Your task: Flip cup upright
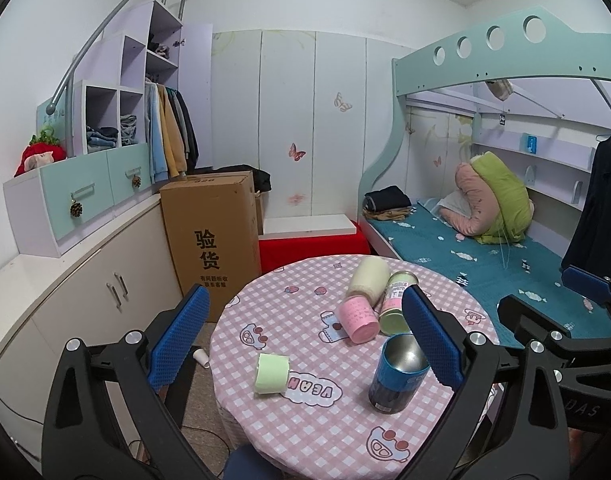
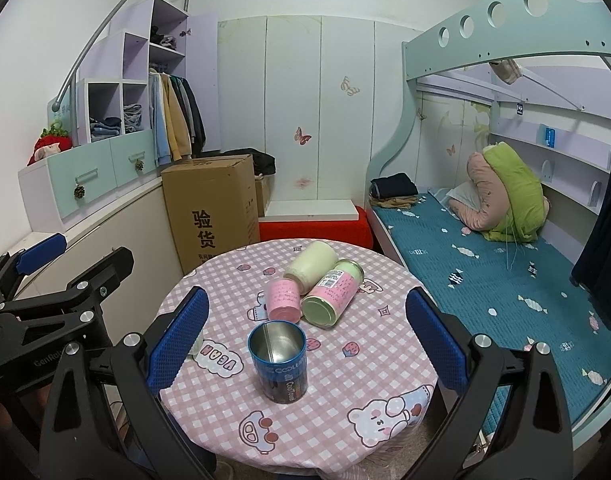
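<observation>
A blue metal cup (image 1: 397, 372) (image 2: 279, 356) stands upright, mouth up, on the round table with the pink checked cloth (image 1: 325, 420) (image 2: 345, 380). A pale green cup (image 1: 271, 372) lies on its side at the table's left. A pink cup (image 1: 358, 318) (image 2: 283, 304), a cream bottle (image 1: 368, 282) (image 2: 312, 266) and a pink-and-green can (image 1: 395, 302) (image 2: 334, 294) lie on their sides behind it. My left gripper (image 1: 305, 340) is open and empty above the table. My right gripper (image 2: 305, 344) is open, its fingers on either side of the blue cup but apart from it.
A tall cardboard box (image 1: 209, 232) stands left of the table by a white cabinet (image 1: 85, 280). A red stool with a white board (image 1: 311, 240) is behind. A bunk bed with a teal mattress (image 1: 485, 248) lies to the right. A small white cup (image 1: 201, 357) lies on the floor.
</observation>
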`<state>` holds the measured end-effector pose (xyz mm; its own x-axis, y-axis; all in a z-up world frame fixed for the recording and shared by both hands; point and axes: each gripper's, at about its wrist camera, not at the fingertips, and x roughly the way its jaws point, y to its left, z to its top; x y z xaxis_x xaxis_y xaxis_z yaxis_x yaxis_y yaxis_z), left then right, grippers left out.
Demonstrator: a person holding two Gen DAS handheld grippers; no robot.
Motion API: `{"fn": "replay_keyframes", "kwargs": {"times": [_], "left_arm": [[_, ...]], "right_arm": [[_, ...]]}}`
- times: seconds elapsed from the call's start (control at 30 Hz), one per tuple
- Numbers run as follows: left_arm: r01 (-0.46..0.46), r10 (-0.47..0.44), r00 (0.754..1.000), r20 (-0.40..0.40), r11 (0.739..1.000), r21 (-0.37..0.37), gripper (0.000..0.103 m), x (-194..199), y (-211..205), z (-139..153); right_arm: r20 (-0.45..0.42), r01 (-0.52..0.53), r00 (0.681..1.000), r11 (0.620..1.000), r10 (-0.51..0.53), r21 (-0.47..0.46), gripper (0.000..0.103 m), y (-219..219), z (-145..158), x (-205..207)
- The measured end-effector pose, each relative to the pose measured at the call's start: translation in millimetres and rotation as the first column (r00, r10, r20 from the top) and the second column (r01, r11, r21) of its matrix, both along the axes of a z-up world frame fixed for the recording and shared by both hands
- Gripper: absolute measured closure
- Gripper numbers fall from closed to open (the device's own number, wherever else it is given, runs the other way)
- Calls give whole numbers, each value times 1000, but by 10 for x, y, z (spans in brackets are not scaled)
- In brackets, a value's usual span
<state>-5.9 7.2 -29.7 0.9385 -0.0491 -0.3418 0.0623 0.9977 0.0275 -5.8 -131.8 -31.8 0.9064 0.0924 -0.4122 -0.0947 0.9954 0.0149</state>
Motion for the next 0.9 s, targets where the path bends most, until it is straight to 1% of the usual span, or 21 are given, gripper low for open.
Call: {"fn": "replay_keyframes", "kwargs": {"times": [0.17,0.9], "left_arm": [[-1,1,1000,9,1000,-15,6,26,18,-3],[0,0,1000,5,1000,-5,6,52,22,-44]], "right_arm": [[-2,-2,1000,1000,2,5,8,0,-15,25],[-13,3,1000,1000,-3,10,8,-23,-83,57]]}}
